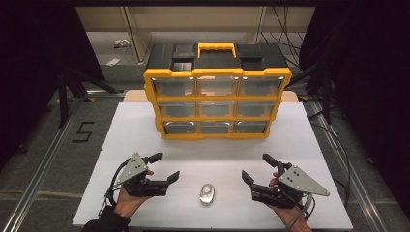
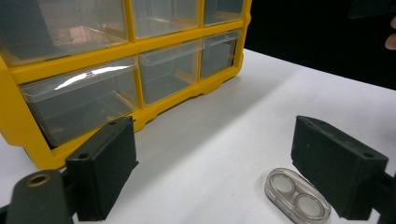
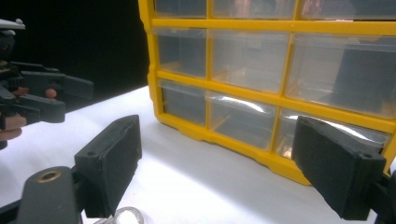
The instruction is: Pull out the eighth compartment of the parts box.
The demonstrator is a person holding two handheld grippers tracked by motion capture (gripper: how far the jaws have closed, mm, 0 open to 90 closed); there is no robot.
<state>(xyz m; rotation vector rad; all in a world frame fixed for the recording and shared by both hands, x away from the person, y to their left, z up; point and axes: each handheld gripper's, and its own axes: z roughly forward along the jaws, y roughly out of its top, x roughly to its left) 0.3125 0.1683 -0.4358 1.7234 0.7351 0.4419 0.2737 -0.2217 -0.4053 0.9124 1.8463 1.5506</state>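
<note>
While both hands rest low at the near edge of the white table (image 1: 135, 130), a small clear two-well lens case (image 1: 207, 194) lies flat on the tabletop between them, nearer that edge than anything else. Left of the case, the left gripper (image 1: 167, 167) has its black jaws spread wide with nothing between them; in the left gripper view the case (image 2: 297, 195) sits just inside the right-hand jaw, not pinched. Right of the case, the right gripper (image 1: 257, 167) is likewise released, jaws wide apart and empty, angled toward the middle. Well beyond the case, toward the far side of the table, stands a yellow-framed organizer cabinet (image 1: 217, 103) with nine clear drawers, all pushed in, and a yellow carry handle (image 1: 216, 48) on its black top.
</note>
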